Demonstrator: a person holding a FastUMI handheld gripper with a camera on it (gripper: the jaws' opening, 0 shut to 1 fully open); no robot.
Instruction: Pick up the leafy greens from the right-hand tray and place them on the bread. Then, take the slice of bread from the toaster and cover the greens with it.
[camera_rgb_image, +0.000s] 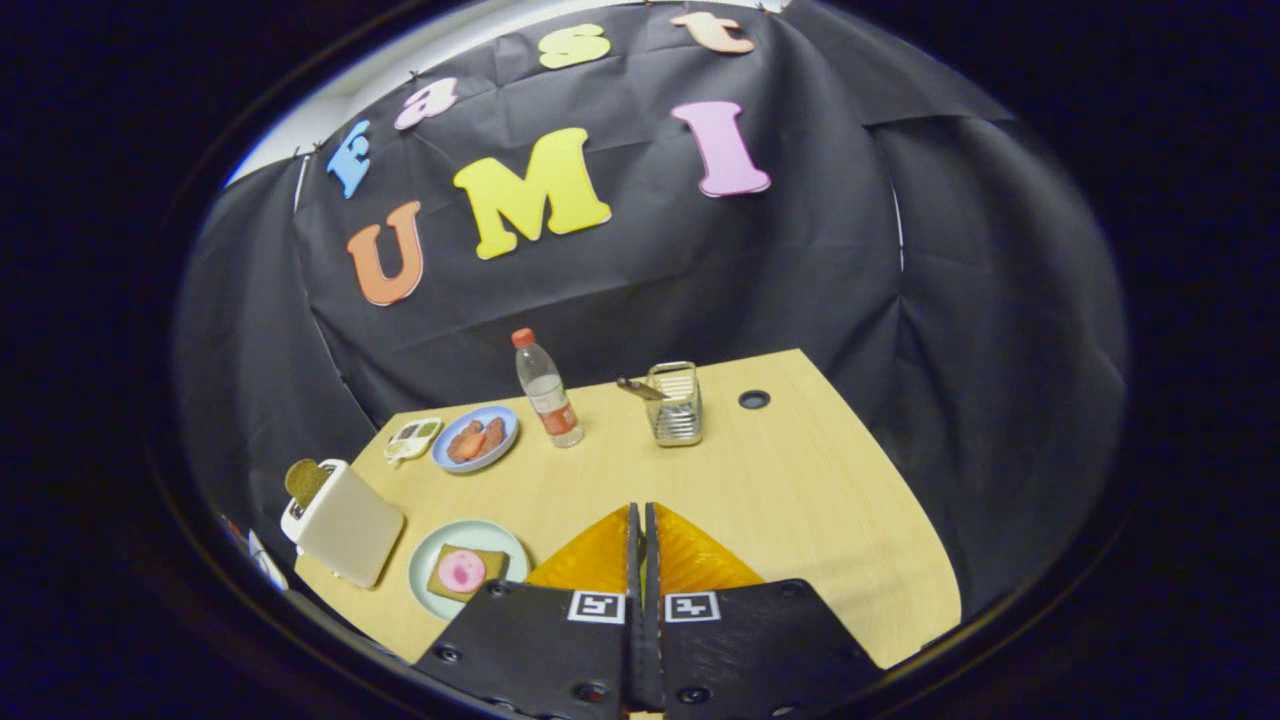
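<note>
1. Gripper (642, 530) hung high over the worktop (800, 480), fingers (600, 555) pressed together with nothing between them.
2. Judging by the layout, nothing was done yet: the bread (466, 572) on the pale green plate (430, 560), just left of the fingers, carried only a pink round slice (461, 570), no greens.
3. Second bread slice (304, 481) was sitting in the toaster (340, 520), further left.
4. Leafy greens: probably in the small tray (413, 438) at the far left, beside the blue plate (476, 438); too small to confirm.
5. Both steps left: greens onto bread, then the toaster slice on top.
6. Bottle (546, 390) and wire holder (675, 405) stood well beyond the fingers; the holder's contents were hard to make out.
</note>
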